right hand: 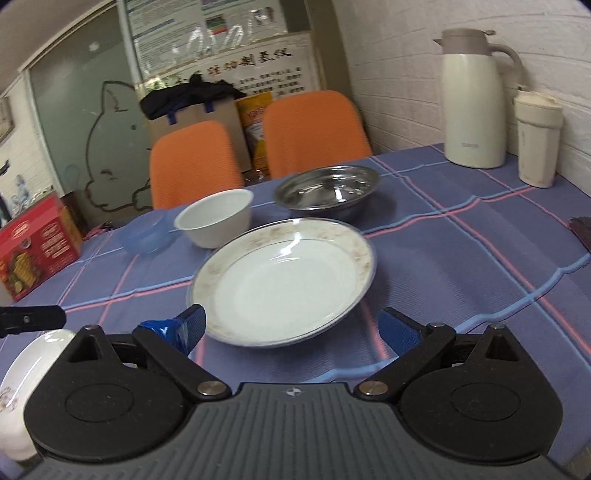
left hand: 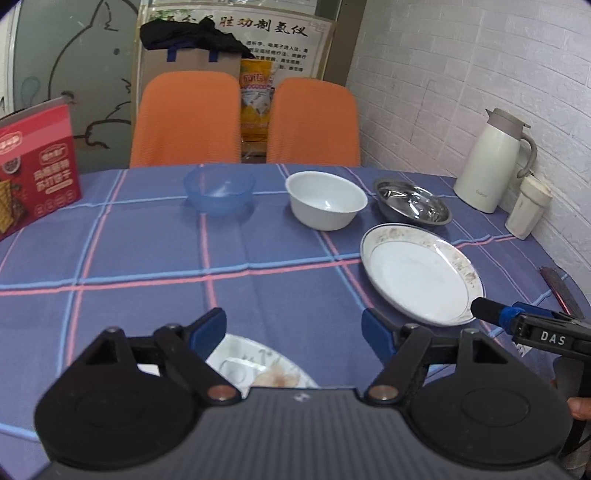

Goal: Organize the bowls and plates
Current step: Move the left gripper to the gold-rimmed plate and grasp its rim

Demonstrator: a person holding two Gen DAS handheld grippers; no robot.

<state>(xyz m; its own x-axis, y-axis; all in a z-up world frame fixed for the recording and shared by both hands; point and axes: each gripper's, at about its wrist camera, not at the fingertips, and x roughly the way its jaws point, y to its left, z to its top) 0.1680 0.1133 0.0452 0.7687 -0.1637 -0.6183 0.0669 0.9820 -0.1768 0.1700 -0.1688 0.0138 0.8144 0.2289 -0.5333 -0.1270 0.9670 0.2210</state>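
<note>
Hovering left gripper [left hand: 293, 330] jaws wide, empty, over small plate [left hand: 258, 365] | right gripper [right hand: 291, 326] jaws wide, empty, before large plate [right hand: 284, 280]

White letters "DAS" on the black body of the right gripper [left hand: 480, 310], large brush characters "胜动制氢仪" heading the poster [left hand: 236, 29] behind the chairs, small grey maker's word on the cream thermos jug [left hand: 491, 162] too blurred to read, Chinese print on the red box [left hand: 37, 162] unreadable
</note>
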